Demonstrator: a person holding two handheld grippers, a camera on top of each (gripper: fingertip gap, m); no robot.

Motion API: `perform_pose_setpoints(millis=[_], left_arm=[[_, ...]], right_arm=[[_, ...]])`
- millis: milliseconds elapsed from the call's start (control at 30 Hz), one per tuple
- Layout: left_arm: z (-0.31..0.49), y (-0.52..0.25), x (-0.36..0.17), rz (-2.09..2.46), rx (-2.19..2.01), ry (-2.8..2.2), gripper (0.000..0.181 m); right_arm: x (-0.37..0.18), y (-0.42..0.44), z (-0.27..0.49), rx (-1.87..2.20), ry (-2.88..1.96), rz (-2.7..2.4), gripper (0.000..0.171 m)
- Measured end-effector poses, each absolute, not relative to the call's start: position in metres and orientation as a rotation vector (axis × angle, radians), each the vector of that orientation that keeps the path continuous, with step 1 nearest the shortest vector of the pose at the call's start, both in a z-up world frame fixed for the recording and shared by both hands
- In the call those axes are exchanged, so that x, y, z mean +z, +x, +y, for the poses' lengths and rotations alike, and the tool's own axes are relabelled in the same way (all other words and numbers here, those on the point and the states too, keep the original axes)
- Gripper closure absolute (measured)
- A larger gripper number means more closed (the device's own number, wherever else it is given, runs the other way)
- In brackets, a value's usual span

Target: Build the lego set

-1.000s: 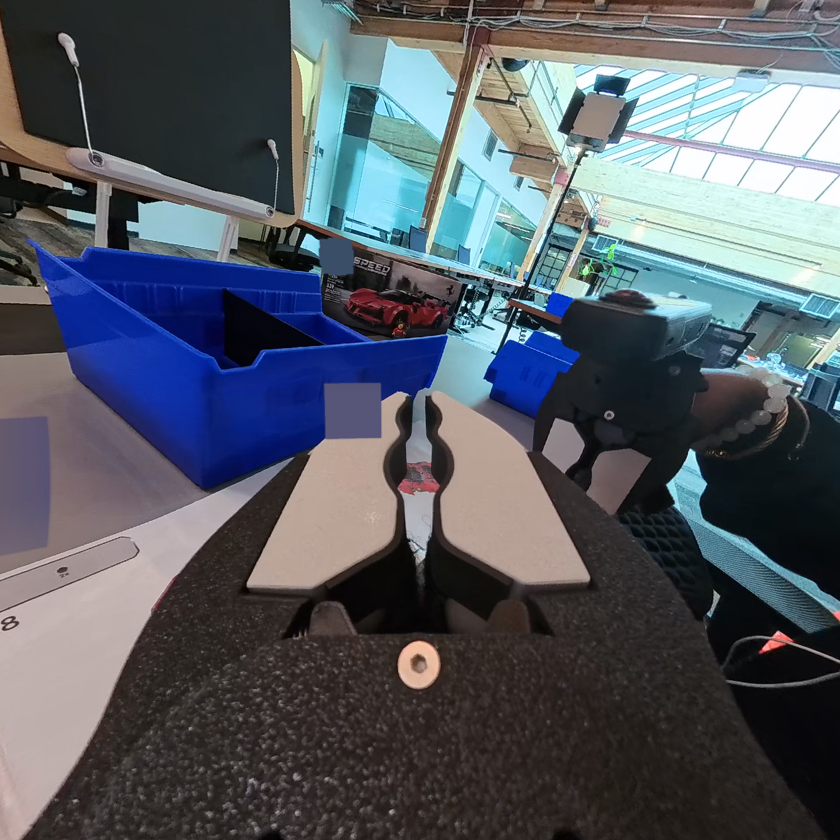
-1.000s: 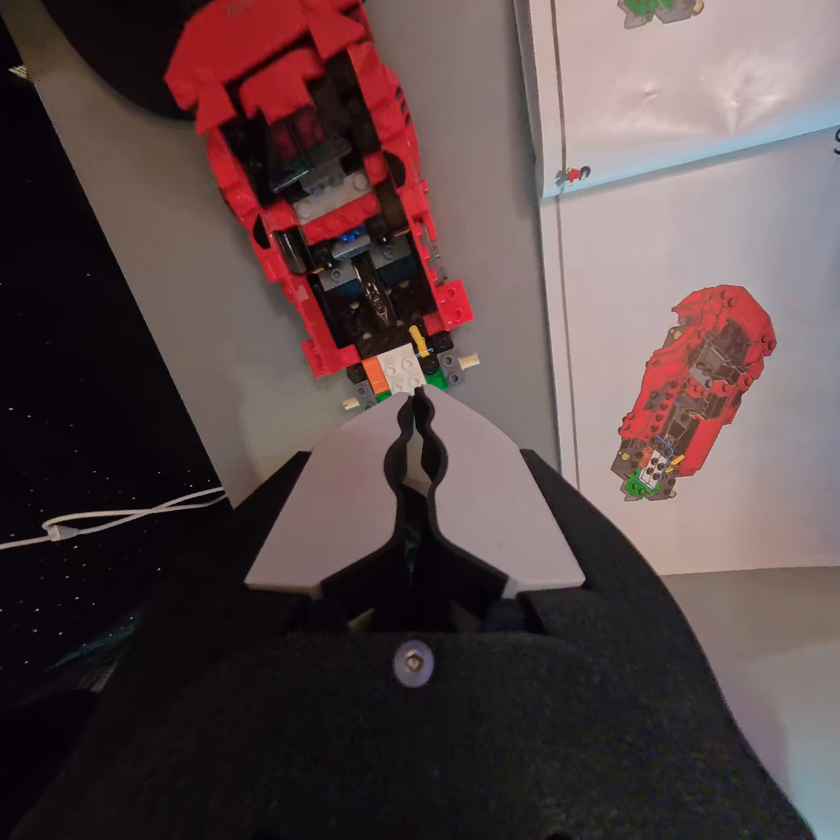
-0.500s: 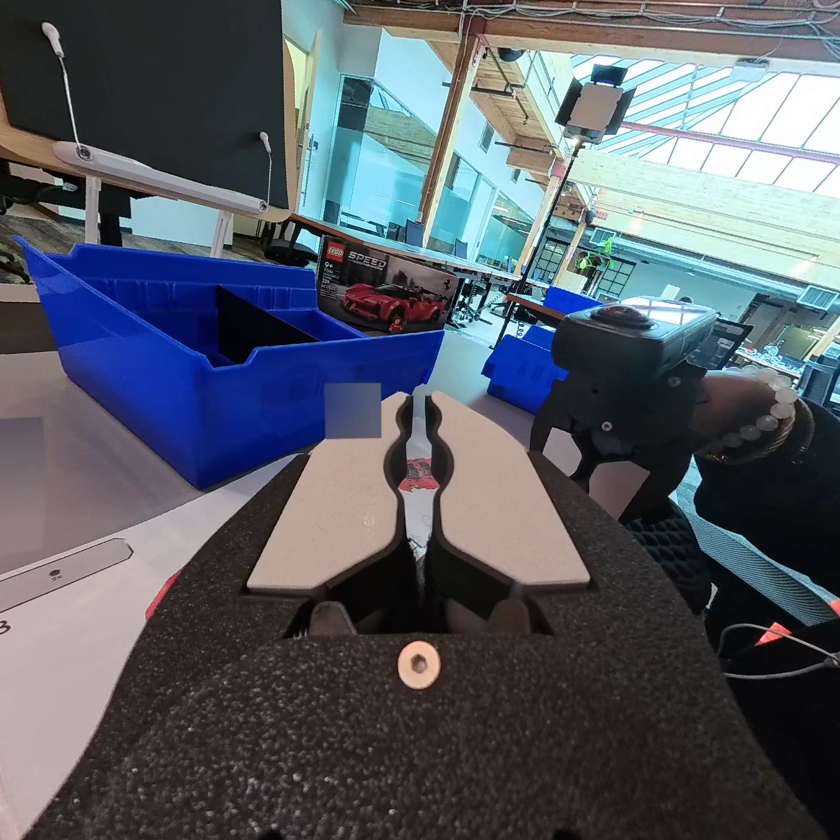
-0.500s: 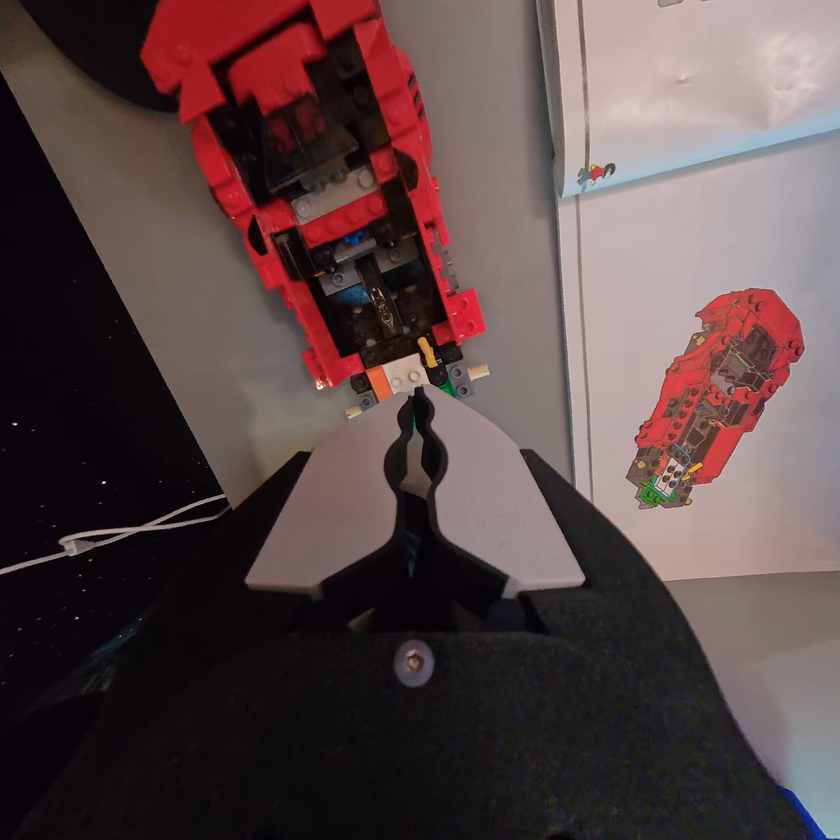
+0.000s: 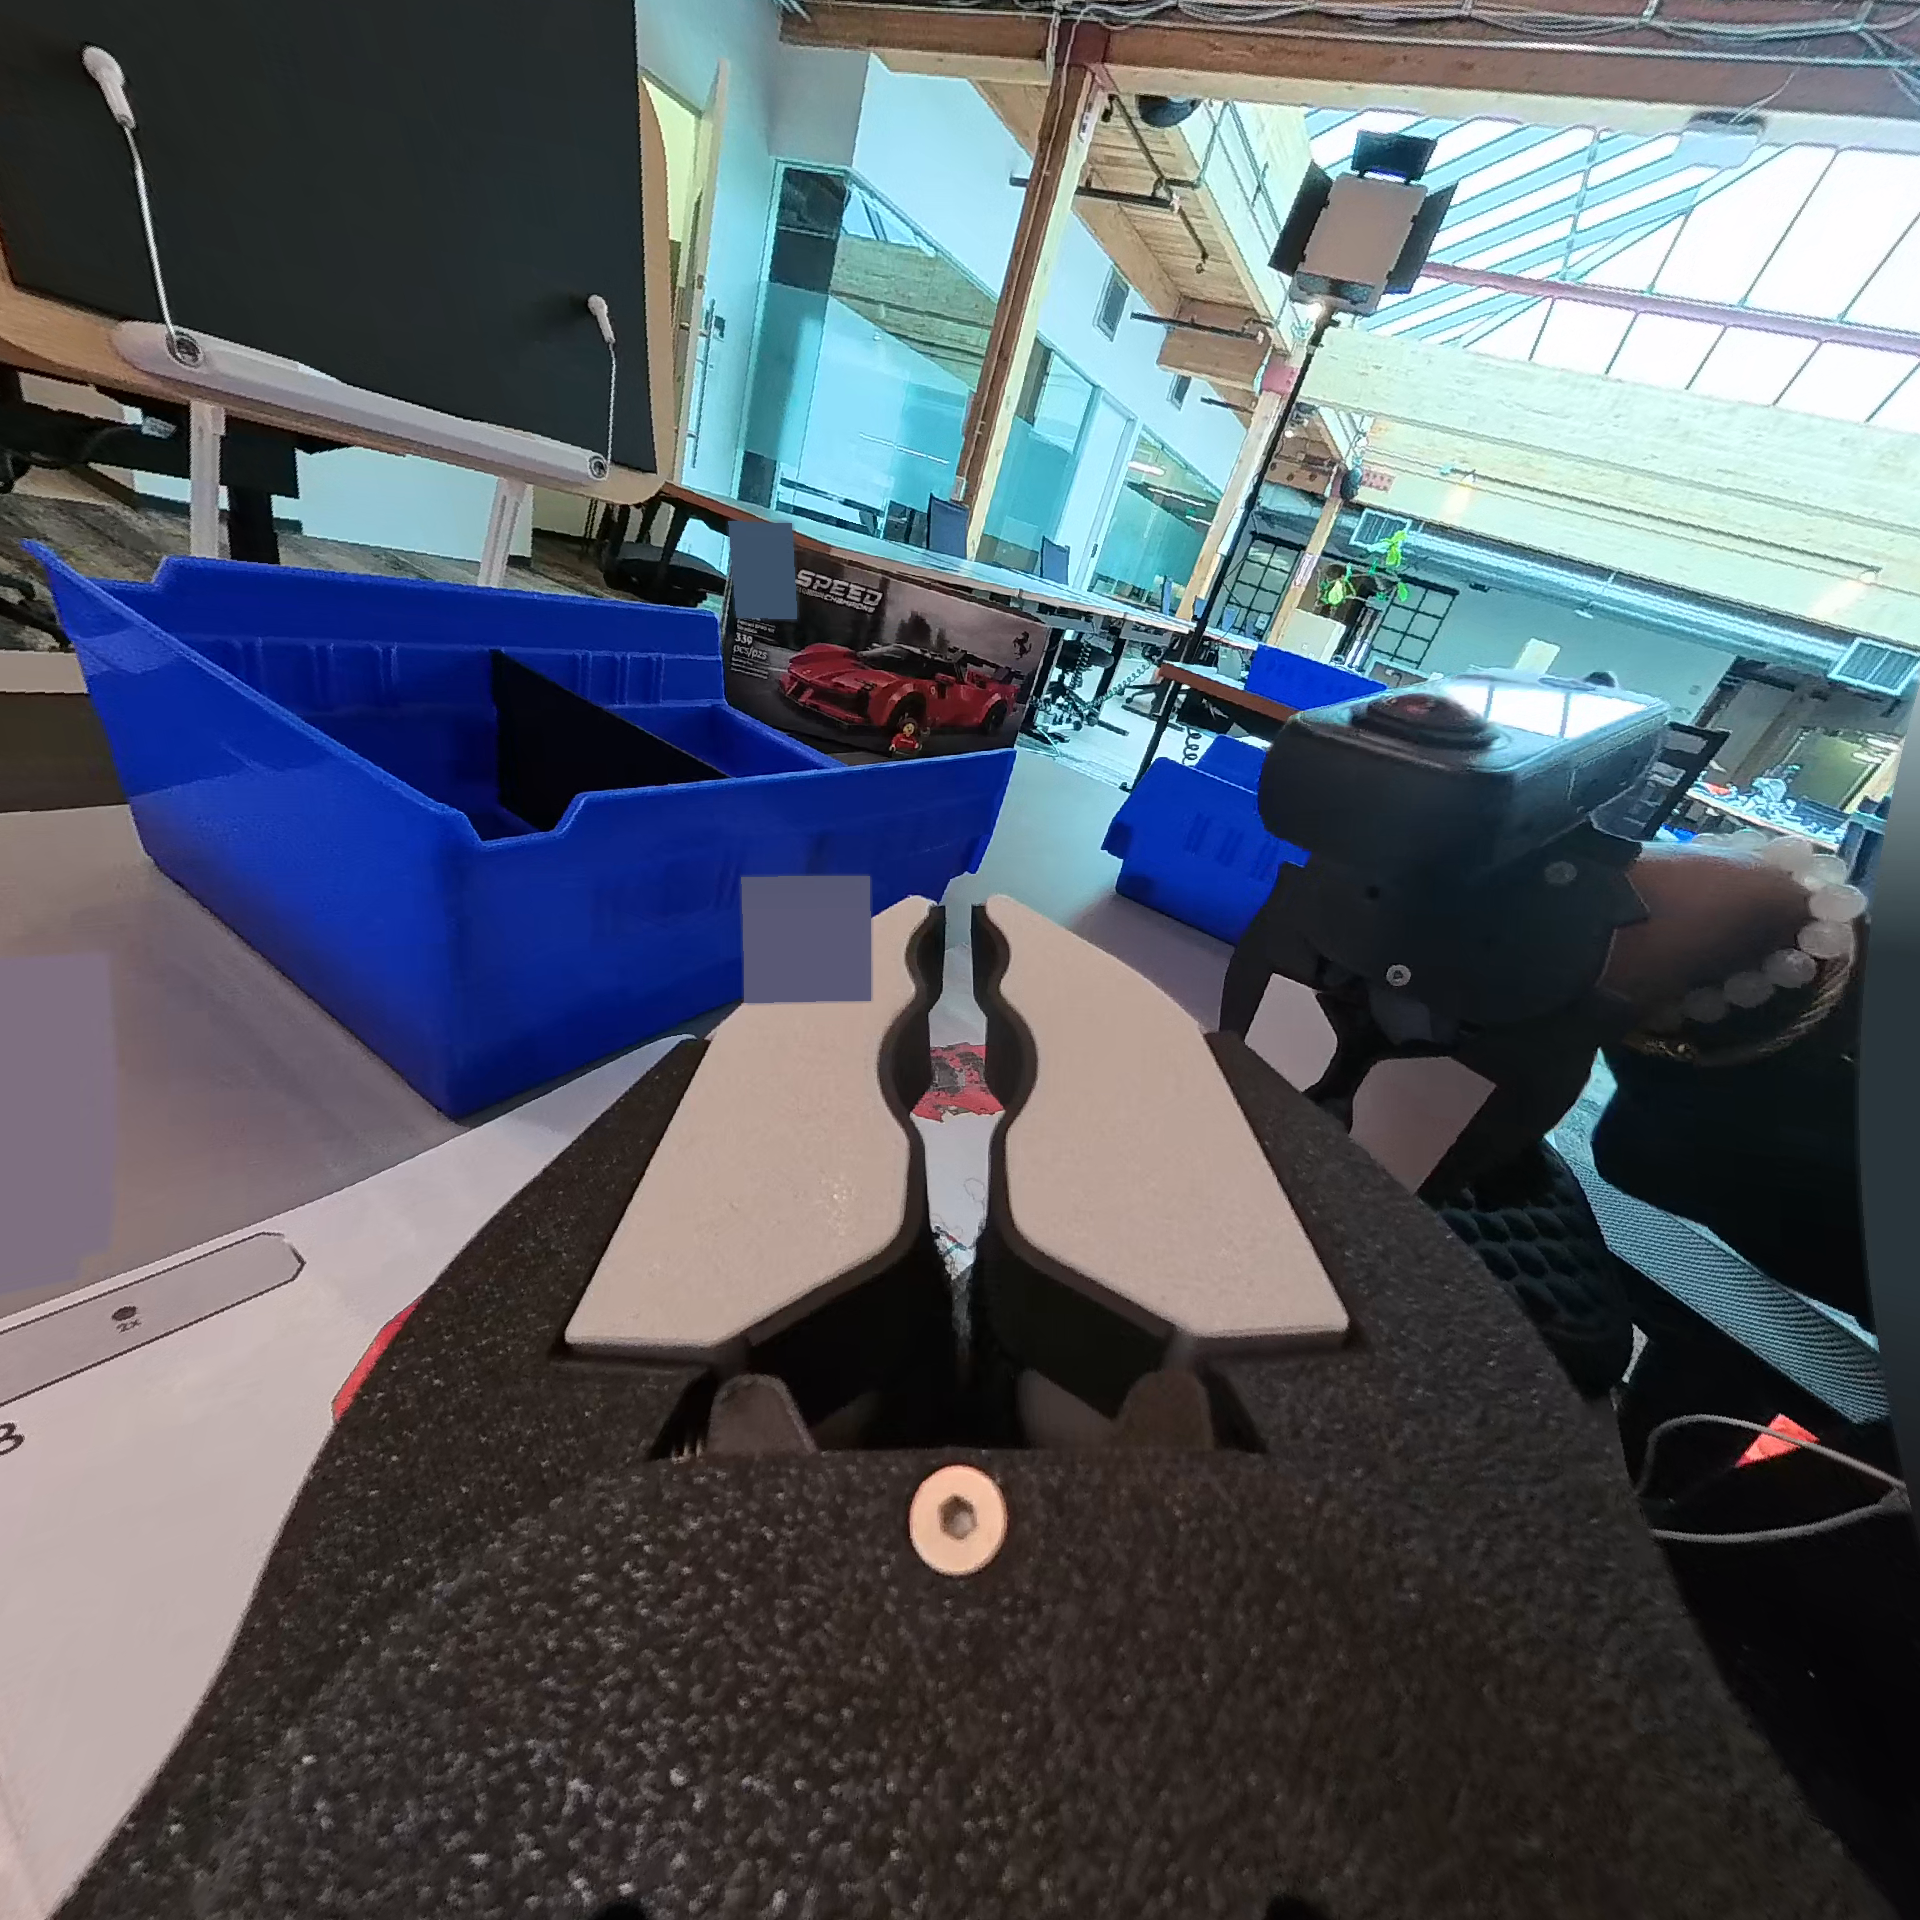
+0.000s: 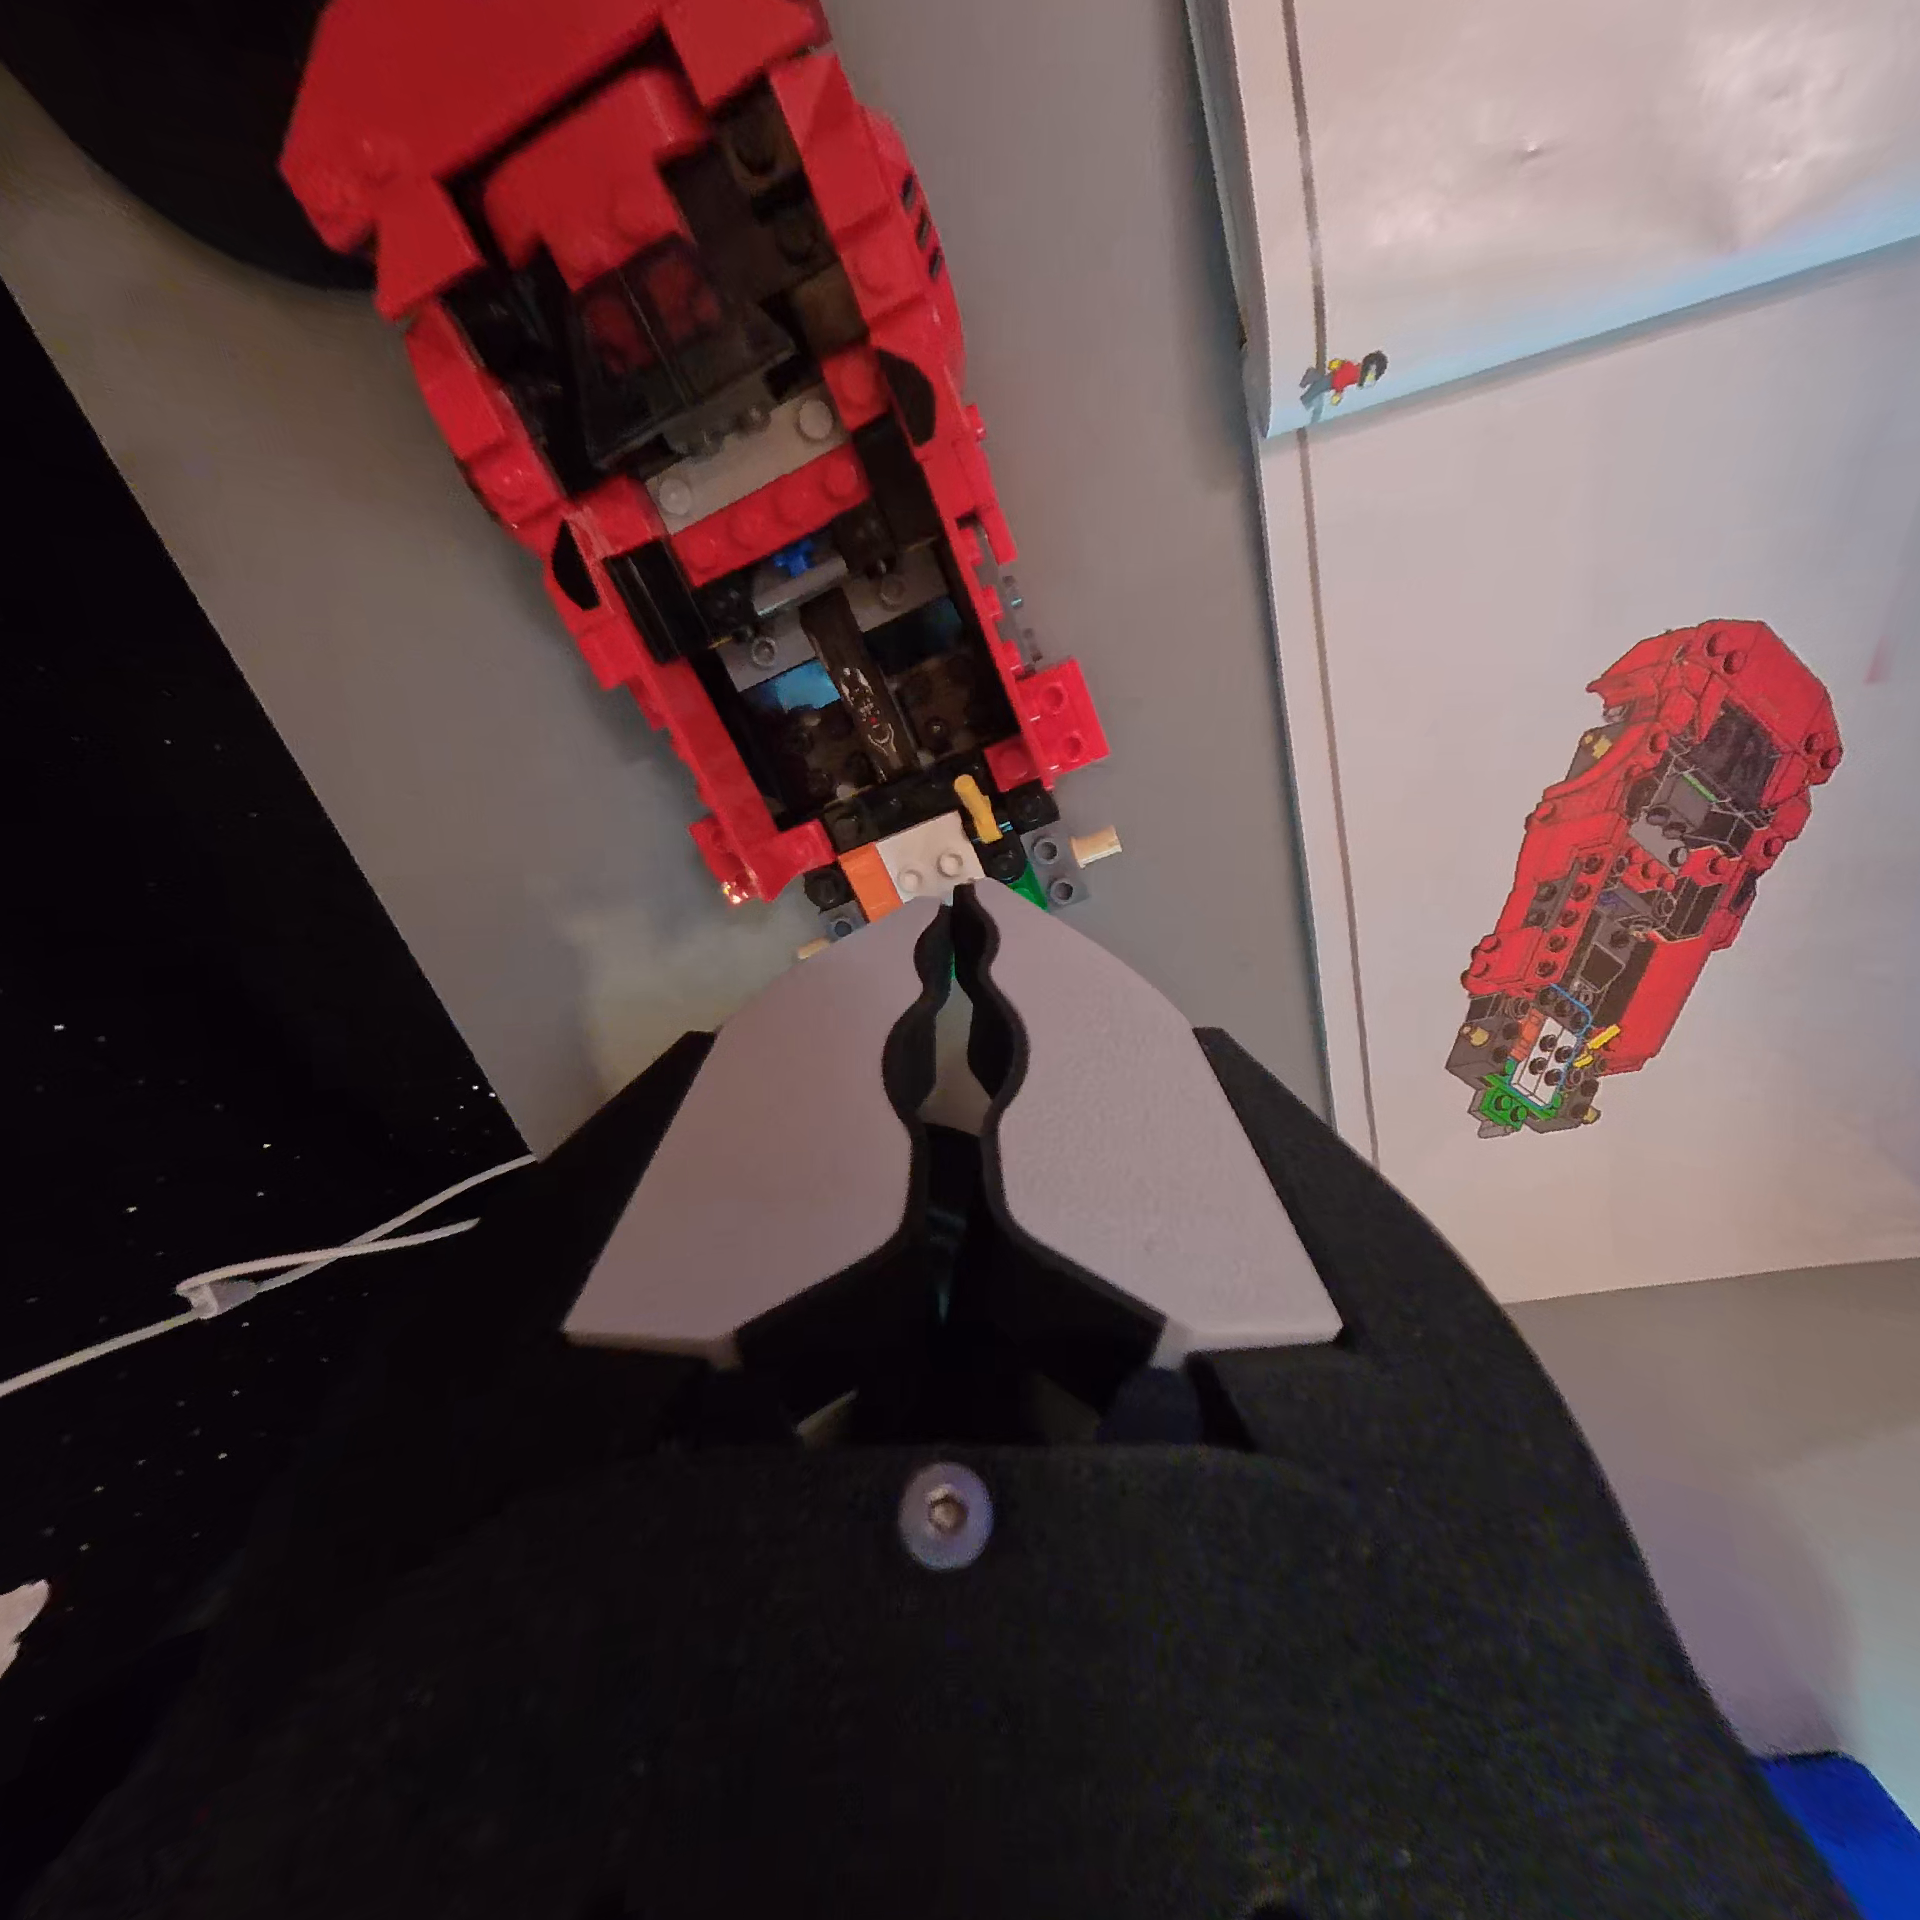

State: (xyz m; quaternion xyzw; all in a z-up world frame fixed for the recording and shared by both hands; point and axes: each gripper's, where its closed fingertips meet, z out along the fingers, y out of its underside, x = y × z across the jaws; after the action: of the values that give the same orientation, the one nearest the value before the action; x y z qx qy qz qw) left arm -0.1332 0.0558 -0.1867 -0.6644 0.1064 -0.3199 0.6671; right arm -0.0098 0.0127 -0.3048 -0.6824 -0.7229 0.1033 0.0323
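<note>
The part-built red lego car (image 6: 748, 540) lies on the grey table, its open near end showing a white plate (image 6: 930, 857), an orange piece and a green piece. My right gripper (image 6: 956, 902) is shut, its tips down on that near end at the white plate's edge; I see nothing held between them. My left gripper (image 5: 956, 912) is shut and empty, low over the open instruction booklet (image 5: 208, 1455). In the left wrist view the right gripper's black camera housing (image 5: 1455, 769) shows at the right, held by a hand with a bead bracelet.
A large blue bin (image 5: 468, 883) with a black divider stands ahead left of the left gripper, the lego set's box (image 5: 883, 675) behind it, a smaller blue bin (image 5: 1195, 842) farther right. The booklet page (image 6: 1558, 727) lies right of the car. A white cable (image 6: 260, 1288) crosses the black mat at left. Left tips to right tips: about 15 centimetres.
My right gripper has crept forward onto the car's near end and now covers more of the white plate. My left gripper has barely shifted. Both stay shut.
</note>
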Motion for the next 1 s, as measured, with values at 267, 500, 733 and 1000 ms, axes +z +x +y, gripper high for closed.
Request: perform_pose_setpoints(millis=[267, 500, 733, 1000], left_arm=[[0.055, -0.134, -0.187, 0.240, -0.715, -1.500, 0.176], [0.055, -0.132, -0.189, 0.260, -0.703, -1.517, 0.174], [0.058, -0.136, -0.191, 0.238, -0.672, -1.533, 0.160], [0.061, -0.149, -0.208, 0.452, -0.477, -1.781, 0.161]], right_arm=[[-0.277, -0.008, 0.024, 0.698, -1.997, -1.979, 0.154], [-0.263, 0.019, 0.042, 0.881, -1.677, -1.849, 0.076], [-0.273, 0.015, 0.059, 0.997, -1.598, -1.694, 0.076], [-0.281, 0.026, 0.103, 0.937, -1.913, -1.523, 0.058]])
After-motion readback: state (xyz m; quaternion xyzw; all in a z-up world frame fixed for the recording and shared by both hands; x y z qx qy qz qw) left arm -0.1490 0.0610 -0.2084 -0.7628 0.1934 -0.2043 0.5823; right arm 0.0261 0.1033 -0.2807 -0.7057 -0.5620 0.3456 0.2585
